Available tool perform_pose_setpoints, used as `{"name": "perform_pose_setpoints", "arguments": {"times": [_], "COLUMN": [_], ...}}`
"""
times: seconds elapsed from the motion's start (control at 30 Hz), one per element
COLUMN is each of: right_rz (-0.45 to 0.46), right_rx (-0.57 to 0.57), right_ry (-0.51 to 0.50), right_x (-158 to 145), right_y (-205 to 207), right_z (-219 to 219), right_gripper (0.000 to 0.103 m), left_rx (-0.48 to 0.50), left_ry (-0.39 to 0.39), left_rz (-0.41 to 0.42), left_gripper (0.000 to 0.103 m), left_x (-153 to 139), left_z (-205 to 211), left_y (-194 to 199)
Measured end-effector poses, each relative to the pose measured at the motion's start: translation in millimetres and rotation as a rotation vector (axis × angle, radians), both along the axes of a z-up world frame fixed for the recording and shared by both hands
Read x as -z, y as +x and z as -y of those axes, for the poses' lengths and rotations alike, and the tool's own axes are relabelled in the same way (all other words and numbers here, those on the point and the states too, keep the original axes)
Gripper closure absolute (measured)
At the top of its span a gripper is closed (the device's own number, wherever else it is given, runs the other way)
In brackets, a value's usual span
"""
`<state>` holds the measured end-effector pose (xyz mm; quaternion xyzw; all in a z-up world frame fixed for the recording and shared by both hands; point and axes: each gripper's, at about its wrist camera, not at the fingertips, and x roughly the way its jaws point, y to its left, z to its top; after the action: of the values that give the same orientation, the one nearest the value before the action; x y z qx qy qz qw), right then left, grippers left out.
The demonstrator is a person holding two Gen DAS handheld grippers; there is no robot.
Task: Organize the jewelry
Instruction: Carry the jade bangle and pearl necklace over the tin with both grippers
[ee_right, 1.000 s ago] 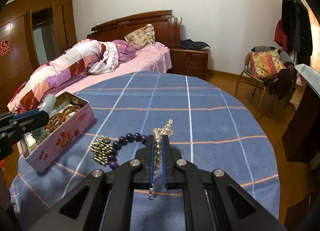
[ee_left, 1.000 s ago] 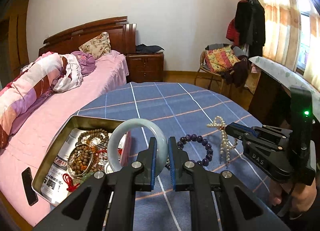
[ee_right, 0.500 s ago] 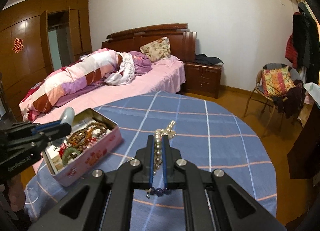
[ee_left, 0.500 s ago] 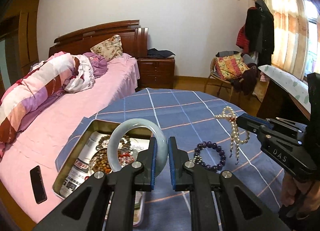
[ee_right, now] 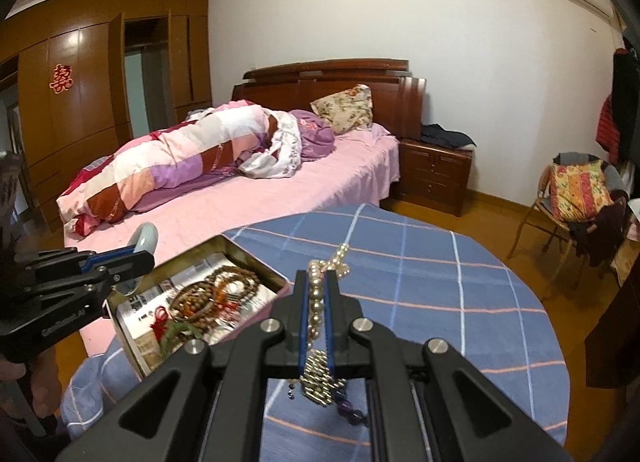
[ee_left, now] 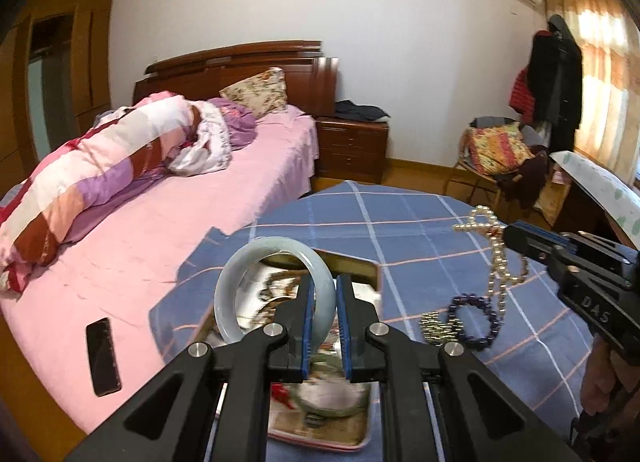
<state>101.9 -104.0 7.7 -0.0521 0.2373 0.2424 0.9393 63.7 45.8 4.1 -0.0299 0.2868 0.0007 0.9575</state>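
Observation:
My left gripper (ee_left: 323,282) is shut on a pale jade bangle (ee_left: 240,270) and holds it upright above the open tin box (ee_left: 360,266); it also shows in the right wrist view (ee_right: 142,250). My right gripper (ee_right: 318,276) is shut on a pearl necklace (ee_right: 316,302), lifted clear of the table. In the left wrist view that gripper (ee_left: 510,232) holds the pearls (ee_left: 498,258) dangling. A purple bead bracelet (ee_left: 474,320) and a gold bead bracelet (ee_left: 434,328) lie on the blue checked cloth. The tin (ee_right: 256,258) holds several wooden bead strings.
The round table (ee_right: 440,282) stands beside a pink bed (ee_right: 280,194). A black phone (ee_left: 103,356) lies on the bed near the table's left edge. A chair with cushions (ee_right: 576,190) stands at the right.
Both grippers have risen and drawn back. The pearl necklace has come up off the cloth. The bangle has moved from beside the tin to over it.

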Motion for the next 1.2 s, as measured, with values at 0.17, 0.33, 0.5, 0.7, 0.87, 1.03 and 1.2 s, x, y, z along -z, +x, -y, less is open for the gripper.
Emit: {"name": "perform_pose_setpoints", "arguments": {"times": [0.17,0.33,0.5,0.7,0.87,1.03,1.2], "right_rz": [0.008,0.013,0.01,-0.002,-0.013,-0.029,-0.042], "right_rx": [-0.034,-0.067,-0.098,-0.124,-0.137,-0.139,-0.136], "right_ry": [-0.003,-0.008,-0.02,-0.032,-0.043,-0.046,-0.052], "right_x": [-4,-5,-2,3,9,16,22], "right_y": [0,0,1,5,11,18,24], "right_z": [-16,-34,-51,-66,-76,-83,-86], "right_gripper": [0.094,0.094,0.094,0.094,0.094,0.094,0.094], "left_rx": [-0.04,-0.058,-0.058,-0.06,-0.064,-0.064,-0.049], "left_ry": [0.006,-0.003,-0.001,0.003,0.005,0.008,0.018], "left_rz": [-0.012,-0.034,-0.059,-0.082,-0.092,-0.091,-0.092], "left_gripper": [0.092,0.092,0.092,0.092,0.092,0.092,0.092], "left_x": [6,14,21,28,30,29,30], "left_z": [-19,-27,-31,-37,-42,-45,-42], "left_y": [1,3,5,8,12,14,16]}}
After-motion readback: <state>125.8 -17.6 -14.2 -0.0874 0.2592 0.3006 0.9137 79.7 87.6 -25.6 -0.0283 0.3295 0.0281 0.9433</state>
